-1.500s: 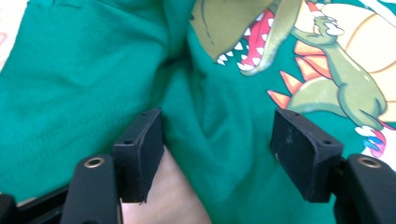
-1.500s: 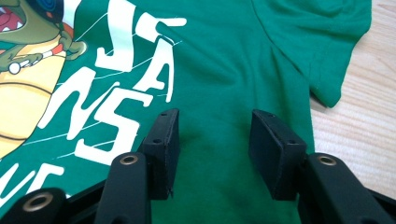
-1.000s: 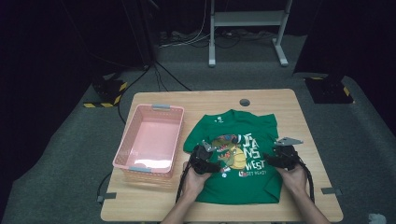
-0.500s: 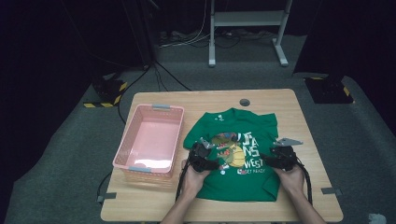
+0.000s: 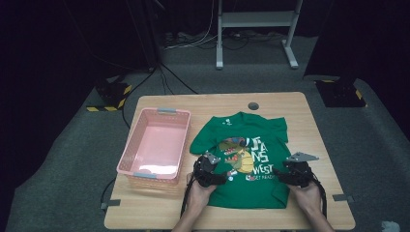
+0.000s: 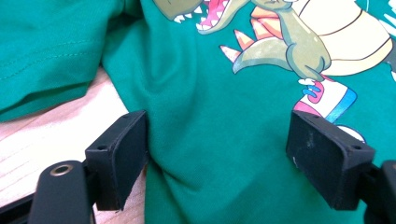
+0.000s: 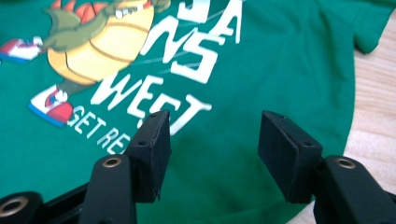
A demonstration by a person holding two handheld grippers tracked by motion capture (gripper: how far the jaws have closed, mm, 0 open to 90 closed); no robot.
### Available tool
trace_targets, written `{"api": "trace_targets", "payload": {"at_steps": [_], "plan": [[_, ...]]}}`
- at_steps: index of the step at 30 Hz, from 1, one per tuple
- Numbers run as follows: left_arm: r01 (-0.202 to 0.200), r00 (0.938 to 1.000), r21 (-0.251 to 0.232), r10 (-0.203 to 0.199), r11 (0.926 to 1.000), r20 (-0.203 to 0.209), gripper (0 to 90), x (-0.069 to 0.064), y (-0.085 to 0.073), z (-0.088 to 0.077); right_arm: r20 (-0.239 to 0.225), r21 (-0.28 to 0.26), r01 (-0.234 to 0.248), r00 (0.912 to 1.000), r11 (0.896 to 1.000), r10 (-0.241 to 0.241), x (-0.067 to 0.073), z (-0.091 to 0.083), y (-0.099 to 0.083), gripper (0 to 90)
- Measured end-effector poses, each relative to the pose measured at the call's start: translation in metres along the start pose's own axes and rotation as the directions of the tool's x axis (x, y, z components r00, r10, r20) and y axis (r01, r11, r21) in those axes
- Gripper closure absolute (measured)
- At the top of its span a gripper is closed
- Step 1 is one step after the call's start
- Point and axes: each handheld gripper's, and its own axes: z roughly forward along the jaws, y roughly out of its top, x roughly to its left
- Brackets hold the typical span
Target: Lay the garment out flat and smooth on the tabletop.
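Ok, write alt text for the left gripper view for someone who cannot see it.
A green T-shirt with a cartoon dinosaur print lies on a wooden table, seen close up between the left gripper's two open black jaws. The jaws stand wide apart over the fabric, with a sleeve at upper left.

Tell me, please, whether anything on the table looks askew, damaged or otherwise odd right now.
Nothing stands out. The green T-shirt lies spread print-up on the wooden table, with only slight creases near its left sleeve. The pink basket sits upright beside it. The left gripper and right gripper are open over the shirt.
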Motion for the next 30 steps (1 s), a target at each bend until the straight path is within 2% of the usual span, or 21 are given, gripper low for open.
{"api": "trace_targets", "payload": {"at_steps": [3,5,8,12,18,21,27,30], "plan": [[0.004,1.0,-0.049,-0.004,0.9988,0.001,22.2,0.0,-0.006,0.0,0.009,0.034,0.029,0.9995,0.999,-0.029,0.002,0.004,-0.004,46.0],[0.007,1.0,-0.067,-0.007,0.9978,-0.005,25.5,0.0,-0.007,0.0,0.006,0.021,0.035,0.9994,0.999,-0.035,0.001,0.005,-0.006,49.1],[0.015,0.9998,-0.074,-0.016,0.9971,-0.011,26.3,0.001,-0.005,0.003,0.012,0.011,0.036,0.9993,0.999,-0.037,-0.001,0.008,-0.004,51.8],[0.026,0.9994,-0.056,-0.027,0.9981,-0.022,25.3,0.005,0.001,0.007,0.026,0.012,0.024,0.9994,1.0,-0.024,-0.002,0.014,0.002,51.7],[0.032,0.999,-0.078,-0.034,0.9964,-0.028,24.9,0.009,0.002,0.009,0.034,-0.003,0.018,0.9993,1.0,-0.018,-0.003,0.021,0.007,51.4],[0.033,0.9989,-0.086,-0.036,0.9957,-0.031,24.9,0.009,0.0,0.009,0.038,0.007,0.008,0.9992,1.0,-0.008,-0.003,0.019,0.007,50.1],[0.032,0.999,-0.087,-0.035,0.9957,-0.03,25.0,0.009,0.0,0.009,0.0,0.007,0.003,1.0,1.0,-0.003,-0.002,0.004,0.002,48.8],[0.032,0.9989,-0.088,-0.035,0.9956,-0.03,25.1,0.009,0.0,0.009,-0.001,0.036,0.026,0.9997,0.999,-0.026,0.001,0.002,-0.002,48.8]]}}
